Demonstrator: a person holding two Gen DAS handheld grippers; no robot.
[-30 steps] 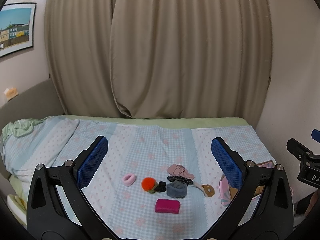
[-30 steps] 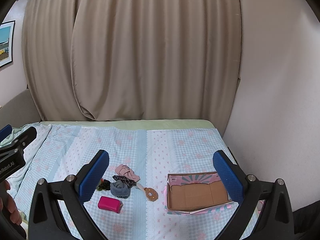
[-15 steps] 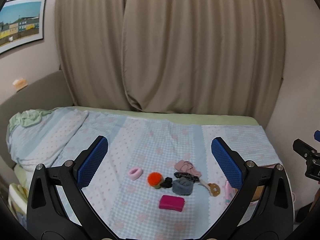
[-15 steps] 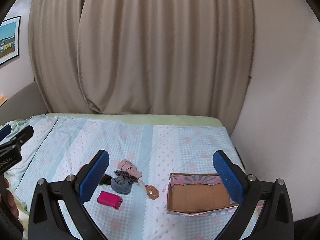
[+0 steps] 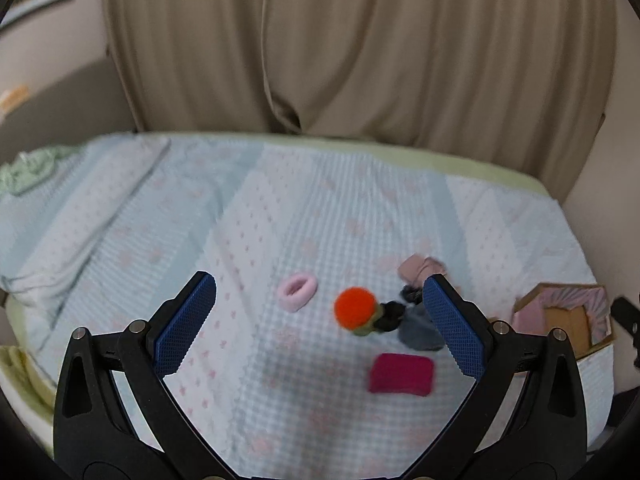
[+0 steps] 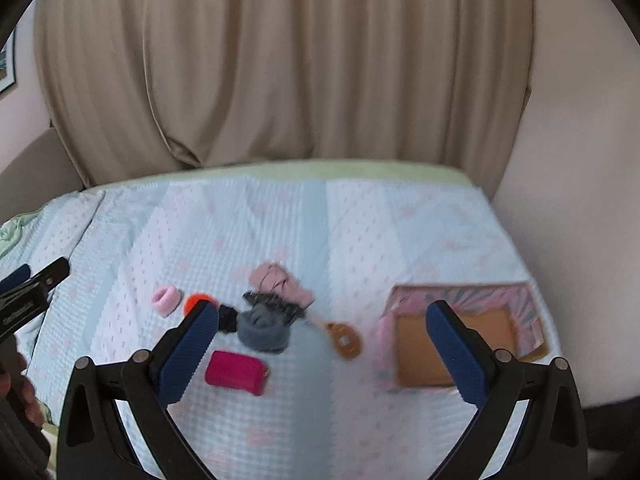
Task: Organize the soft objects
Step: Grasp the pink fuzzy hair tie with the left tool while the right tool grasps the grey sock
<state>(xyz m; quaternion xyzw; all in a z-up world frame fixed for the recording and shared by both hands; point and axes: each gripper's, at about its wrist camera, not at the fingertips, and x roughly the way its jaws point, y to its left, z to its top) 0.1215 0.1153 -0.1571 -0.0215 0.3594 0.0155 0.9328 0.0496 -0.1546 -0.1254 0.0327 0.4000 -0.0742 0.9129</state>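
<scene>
Both tools hover above the bed (image 5: 280,400) with nothing held: your left gripper (image 5: 320,324) has its fingers (image 5: 186,322) spread wide, and your right gripper (image 6: 322,354) is spread just as wide. The step in hand appears to be the approach, before any first pick.

The soft objects lie clustered on the bedspread, left of the open cardboard box (image 6: 460,344), which seems the likely receptacle. Nearest the box lies a brown tag-like piece (image 6: 346,340); beyond it, farther from the box, are a grey bundle (image 6: 262,330), a pink cloth (image 6: 280,282), a magenta pouch (image 6: 236,372), an orange pompom (image 5: 354,307) and, farthest from the box, a pink scrunchie (image 5: 297,290).

The next move calls for you to lower one tool over a single item, close on it squarely, and carry it to the box; the pompom touches a dark item beside it, so a loose pinch may drag both.

The right wrist view shows the whole box interior, apparently empty, and the brown piece; the left wrist view shows only the box's near corner at the frame edge, but gives the pompom and scrunchie unobstructed. Both views are blurred.
</scene>
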